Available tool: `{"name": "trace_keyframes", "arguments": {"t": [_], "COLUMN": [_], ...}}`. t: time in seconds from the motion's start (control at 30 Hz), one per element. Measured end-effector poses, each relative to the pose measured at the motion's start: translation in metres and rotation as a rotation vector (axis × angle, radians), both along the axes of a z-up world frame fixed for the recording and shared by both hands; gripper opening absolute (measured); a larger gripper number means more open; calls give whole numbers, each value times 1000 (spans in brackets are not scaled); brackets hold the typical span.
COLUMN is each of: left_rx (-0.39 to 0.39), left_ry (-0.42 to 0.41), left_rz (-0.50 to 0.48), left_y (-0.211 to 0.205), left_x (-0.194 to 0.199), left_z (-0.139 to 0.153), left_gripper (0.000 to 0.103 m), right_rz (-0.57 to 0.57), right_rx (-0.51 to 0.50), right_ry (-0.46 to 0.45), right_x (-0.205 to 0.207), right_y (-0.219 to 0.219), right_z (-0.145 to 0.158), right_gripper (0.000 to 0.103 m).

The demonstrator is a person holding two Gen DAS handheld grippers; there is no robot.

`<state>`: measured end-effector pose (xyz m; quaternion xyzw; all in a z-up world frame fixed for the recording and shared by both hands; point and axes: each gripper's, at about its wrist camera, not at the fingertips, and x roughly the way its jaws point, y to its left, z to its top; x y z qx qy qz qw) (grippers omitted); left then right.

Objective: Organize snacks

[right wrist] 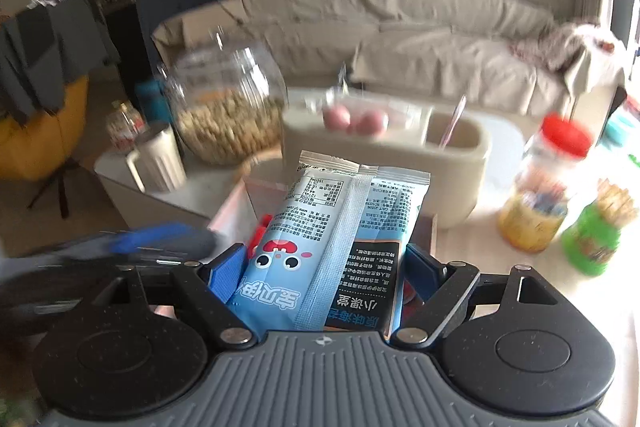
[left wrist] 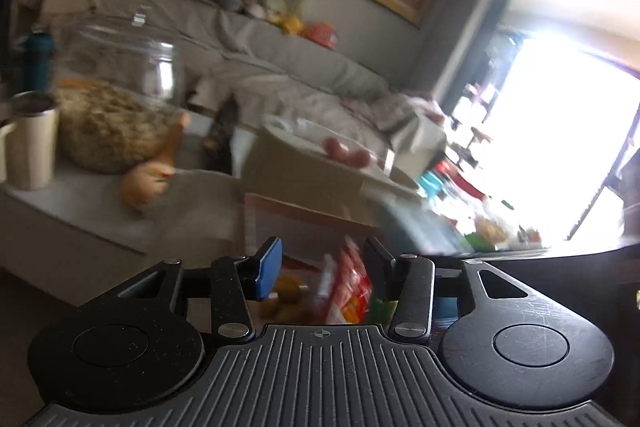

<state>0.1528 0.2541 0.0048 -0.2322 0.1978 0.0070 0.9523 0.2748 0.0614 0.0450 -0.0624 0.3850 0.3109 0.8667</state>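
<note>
My right gripper (right wrist: 320,263) is shut on a light blue snack packet (right wrist: 336,239), held upright above a pale pink box (right wrist: 236,207) with red snacks inside. My left gripper (left wrist: 320,267) is open and empty, above the same box, where red and yellow snack packs (left wrist: 352,283) lie blurred below its fingers. The left gripper also shows as a blur at the left of the right wrist view (right wrist: 152,235).
A glass jar of cereal (right wrist: 228,111), a white mug (right wrist: 156,159), a beige container (right wrist: 384,155) holding pink balls, a red-lidded jar (right wrist: 540,187) and a green toothpick holder (right wrist: 596,231) stand on the white table. A grey sofa lies behind.
</note>
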Motion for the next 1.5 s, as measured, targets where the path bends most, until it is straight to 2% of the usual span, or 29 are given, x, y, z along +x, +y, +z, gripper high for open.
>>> {"name": "trace_keyframes", "arguments": {"t": [0.1,0.17,0.2,0.27,0.37,0.53,0.67,0.8,0.87,0.97,1.03,1.17,1.33,1.37,1.43,1.47,1.5], "left_rx": [-37,-44,-41,-34,-25,-10,39,62,76,106,134,206,300,304,300,297,296], "left_ry": [3,4,4,4,0,-25,-27,-16,-5,12,19,53,92,93,93,100,103], "left_rz": [38,41,39,40,63,86,92,89,80,64,59,36,-9,-22,-48,-52,-54], "left_y": [7,7,6,3,0,-11,-24,-37,-45,-59,-71,-102,-143,-148,-154,-156,-159], "left_x": [-22,-35,-42,-54,-68,-87,-98,-109,-114,-123,-129,-147,-171,-175,-181,-183,-184], "left_z": [-6,-9,-10,-12,-14,-6,9,19,22,25,27,33,40,40,41,42,42], "left_gripper": [50,50,50,50,50,50,50,50,50,50,50,50,50,49,30,17,15], "right_rz": [10,-9,-21,-24,12,64,35,12,-10,-62,-74,-75,-78,-83,-111,-126,-140], "right_rx": [5,-19,-17,-9,17,157,66,106,98,61,91,161,132,118,94,88,88], "right_ry": [59,89,87,73,96,127,64,98,50,-76,-129,-143,-131,-133,-131,-127,-124], "right_x": [13,22,23,21,18,7,-5,-12,-24,-48,-71,-129,-198,-206,-220,-224,-227], "right_y": [17,28,31,29,22,-6,-9,-25,-38,-54,-71,-108,-142,-145,-150,-153,-156], "right_z": [-28,-49,-55,-60,-56,-40,-24,-14,-7,3,11,25,26,26,23,22,22], "right_gripper": [85,90,93,93,93,93,93,93,93,93,93,93,94,94,94,94,94]}}
